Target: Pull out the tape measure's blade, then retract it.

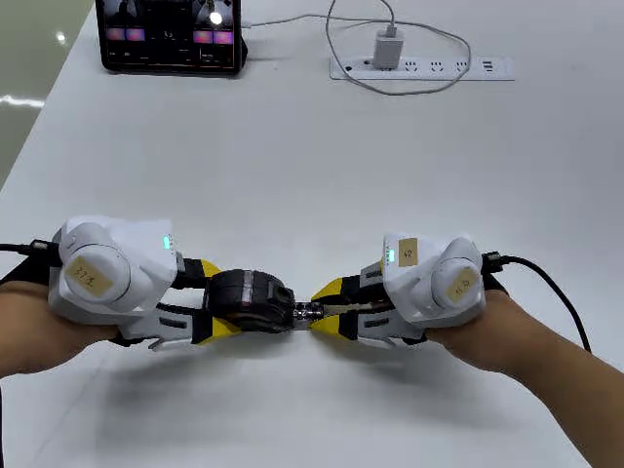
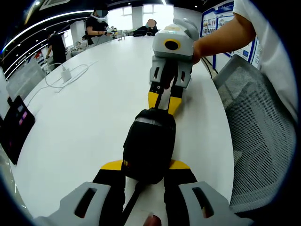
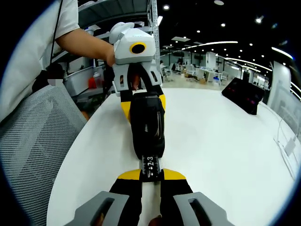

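Where the 2 sets of tongs meet, near the front edge of the counter (image 1: pixel 292 156), the black tape measure (image 1: pixel 249 300) lies sideways between them. Whether its case touches the counter or hangs just above it cannot be told. A short length of blade (image 1: pixel 310 313) sticks out of the case toward the person's right, black with white markings in the right gripper view (image 3: pixel 150 165).

The left tongs (image 1: pixel 216 298) are closed on the case, 1 yellow tip on each side of it, as the left gripper view shows (image 2: pixel 146 165). The right tongs (image 1: pixel 329 310) are drawn narrow and pinch the blade's end between their yellow tips (image 3: pixel 151 175). They face the left tongs head-on.

Far back on the counter a tablet (image 1: pixel 171 34) with a lit screen stands at the left. To its right lies a white power strip (image 1: pixel 429 66) with a charger (image 1: pixel 388 47) plugged in and a looping white cable (image 1: pixel 409 88). A grey mesh chair (image 2: pixel 254 117) stands beside the counter.
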